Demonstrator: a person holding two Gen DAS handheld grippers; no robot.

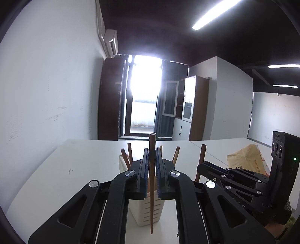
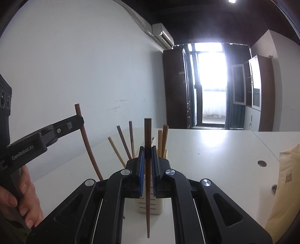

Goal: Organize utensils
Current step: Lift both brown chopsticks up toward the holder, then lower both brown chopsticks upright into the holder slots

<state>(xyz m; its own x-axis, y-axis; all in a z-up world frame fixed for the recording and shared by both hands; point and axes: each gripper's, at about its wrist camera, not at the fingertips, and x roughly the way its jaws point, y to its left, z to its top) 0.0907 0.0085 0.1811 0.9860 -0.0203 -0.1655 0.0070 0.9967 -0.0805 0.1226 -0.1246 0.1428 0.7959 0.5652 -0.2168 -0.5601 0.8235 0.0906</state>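
A: Chopsticks — who's got what?
B: Left gripper [image 1: 152,155] pinches one brown chopstick [image 1: 151,180] upright, jaws pressed on it. Right gripper [image 2: 148,152] same w/ a darker chopstick [image 2: 147,180].
A: Rest of them?
B: In the white slotted holder [image 1: 150,210] on the white table [image 1: 84,159], just beyond both claws; sticks lean out diff ways.
A: Else?
B: Tan bag [image 2: 286,187] far right.

I'm working in an office: plain white tables [image 2: 215,150] pushed together, wood filing cabinets [image 1: 195,105] with glass doors at the far right. A wall air conditioner [image 1: 111,42] and ceiling strip lights [image 1: 213,16] hang above.
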